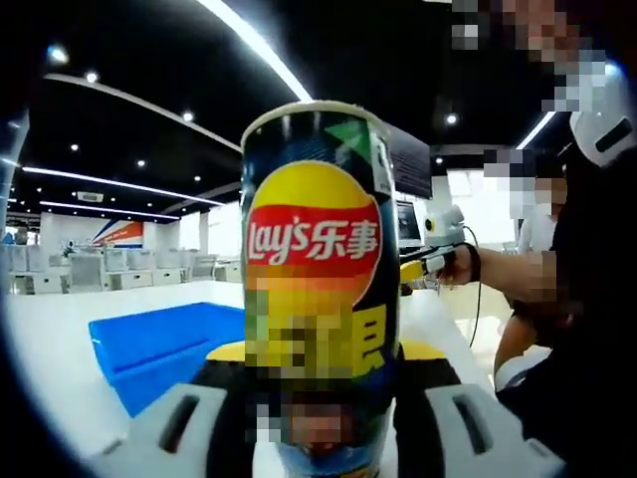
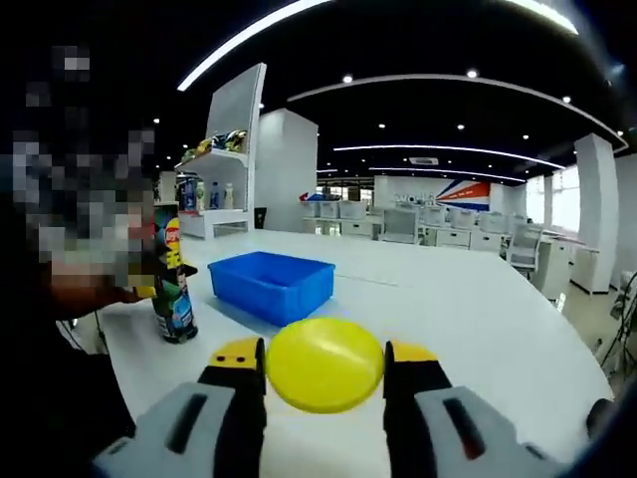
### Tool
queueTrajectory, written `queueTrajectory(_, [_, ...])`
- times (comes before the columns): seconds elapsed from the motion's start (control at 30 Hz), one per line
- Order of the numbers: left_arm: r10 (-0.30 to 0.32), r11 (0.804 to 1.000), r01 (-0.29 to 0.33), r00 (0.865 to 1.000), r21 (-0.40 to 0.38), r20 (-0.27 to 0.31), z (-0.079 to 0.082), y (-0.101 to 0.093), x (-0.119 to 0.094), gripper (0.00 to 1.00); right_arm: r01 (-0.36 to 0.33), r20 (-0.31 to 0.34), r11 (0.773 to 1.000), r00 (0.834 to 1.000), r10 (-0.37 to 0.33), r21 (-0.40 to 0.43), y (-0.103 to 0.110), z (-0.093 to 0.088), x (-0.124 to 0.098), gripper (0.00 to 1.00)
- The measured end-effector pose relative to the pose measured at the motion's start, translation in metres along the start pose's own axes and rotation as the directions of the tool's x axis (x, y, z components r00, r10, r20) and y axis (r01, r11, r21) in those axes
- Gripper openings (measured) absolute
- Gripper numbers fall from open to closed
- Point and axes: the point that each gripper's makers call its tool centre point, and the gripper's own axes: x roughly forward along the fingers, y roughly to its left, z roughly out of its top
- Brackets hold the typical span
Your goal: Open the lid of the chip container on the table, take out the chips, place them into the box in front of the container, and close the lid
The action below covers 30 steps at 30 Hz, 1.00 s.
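Left gripper view: the left tool (image 1: pixel 320 398) is clamped around the chip can (image 1: pixel 318 289), which stands upright in the centre of the frame with its top uncovered. A blue box (image 1: pixel 159 349) sits on the white desk (image 1: pixel 50 358) at lower left. The right tool (image 1: pixel 423 261) shows at mid right in a person's hand.

Right gripper view: the right tool (image 2: pixel 324 373) grips the yellow lid (image 2: pixel 324 364) between its jaws at bottom centre. Beyond it sits the blue box (image 2: pixel 271 285); the can (image 2: pixel 173 289) stands at left.

Dark ceiling (image 2: pixel 418 40) — white shelving (image 2: pixel 224 179)
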Motion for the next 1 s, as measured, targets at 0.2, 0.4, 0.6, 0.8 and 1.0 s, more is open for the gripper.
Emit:
queueTrajectory(0.2, [-0.012, 1.0, 0.012, 1.0, -0.005, -0.002, 0.0, -0.002, 0.001, 0.52, -0.166, 0.049, 0.985, 0.985, 0.168, -0.048, 0.045, 0.059, 0.019, 0.45])
queueTrajectory(0.4, [-0.02, 1.0, 0.02, 1.0, -0.007, -0.001, 0.0, -0.003, 0.001, 0.52, -0.309, 0.056, 0.944, 0.947, 0.317, -0.113, 0.089, 0.108, 0.039, 0.45])
queueTrajectory(0.6, [-0.023, 1.0, 0.023, 1.0, -0.01, 0.0, 0.001, -0.003, 0.002, 0.52, -0.41, 0.005, 0.896, 0.909, 0.417, -0.171, 0.127, 0.127, 0.063, 0.46])
queueTrajectory(0.8, [-0.029, 1.0, 0.029, 1.0, -0.011, -0.003, 0.0, -0.003, 0.003, 0.52, -0.481, -0.041, 0.858, 0.875, 0.482, -0.18, 0.154, 0.131, 0.081, 0.45])
queueTrajectory(1.0, [-0.033, 0.999, 0.033, 0.999, -0.017, 0.004, 0.0, -0.002, 0.003, 0.52, -0.534, -0.066, 0.827, 0.845, 0.531, -0.177, 0.176, 0.132, 0.09, 0.45])
